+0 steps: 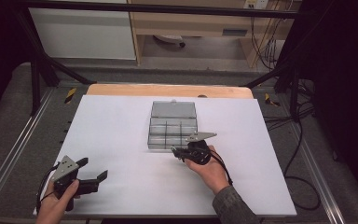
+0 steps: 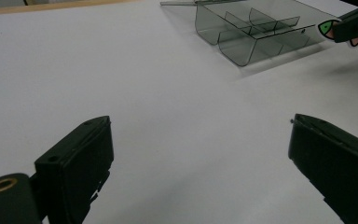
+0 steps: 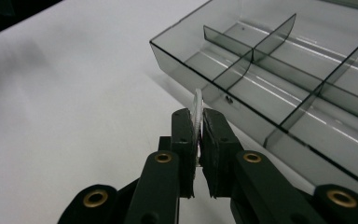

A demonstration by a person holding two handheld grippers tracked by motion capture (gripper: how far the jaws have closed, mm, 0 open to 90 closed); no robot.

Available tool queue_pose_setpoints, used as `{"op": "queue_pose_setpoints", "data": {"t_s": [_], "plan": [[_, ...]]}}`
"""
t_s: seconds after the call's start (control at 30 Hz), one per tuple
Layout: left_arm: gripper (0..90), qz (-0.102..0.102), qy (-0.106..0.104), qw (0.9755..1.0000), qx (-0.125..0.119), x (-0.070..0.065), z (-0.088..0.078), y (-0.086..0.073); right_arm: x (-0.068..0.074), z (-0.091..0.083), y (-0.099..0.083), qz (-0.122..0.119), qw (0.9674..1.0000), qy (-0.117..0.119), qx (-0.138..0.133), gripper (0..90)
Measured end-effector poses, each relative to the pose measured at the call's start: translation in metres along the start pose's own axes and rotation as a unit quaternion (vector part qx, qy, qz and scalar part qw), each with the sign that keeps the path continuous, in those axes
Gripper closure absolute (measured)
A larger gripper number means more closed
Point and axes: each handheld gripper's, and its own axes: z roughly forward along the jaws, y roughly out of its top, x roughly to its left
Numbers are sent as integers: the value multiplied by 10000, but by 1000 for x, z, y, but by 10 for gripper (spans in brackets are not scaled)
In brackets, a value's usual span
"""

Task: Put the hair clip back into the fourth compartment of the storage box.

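Note:
A smoky clear compartment box (image 1: 172,128) lies in the middle of the white sheet, its lid (image 1: 173,109) laid open behind it. My right gripper (image 1: 177,152) hovers at the box's front edge, shut on a small thin flat piece (image 3: 197,100) that I see edge-on. From the left gripper view that piece (image 2: 328,29) shows green and pink, beside the box (image 2: 251,32). Several dividers split the box (image 3: 284,93) into cells, and those I see hold nothing. My left gripper (image 1: 93,170) rests near the sheet's front left, its jaws wide open and holding nothing (image 2: 198,140).
The white sheet (image 1: 121,135) covers a wooden tabletop whose far edge (image 1: 168,90) shows behind the box. Black frame posts (image 1: 37,74) stand at the back corners. Cables (image 1: 303,154) trail along the floor at the right.

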Motion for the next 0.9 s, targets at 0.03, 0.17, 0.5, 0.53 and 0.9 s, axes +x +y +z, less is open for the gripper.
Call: {"op": "queue_pose_setpoints", "data": {"t_s": [0.03,0.17,0.5,0.53,0.9], "plan": [[64,1,-1,10000,0,0,0,0,-1,-1,3,58,10000,41,-49,836],[64,3,-5,10000,-1,0,0,0,-3,-2,7,84,9999,62,-116,836],[64,-14,15,10000,10,0,0,0,-13,-9,33,117,9994,42,-328,835],[64,-16,13,10000,15,0,0,0,-14,-10,37,117,9993,43,-346,835],[64,8,-15,10000,26,0,0,0,-18,-10,67,104,9986,29,-518,835]]}}
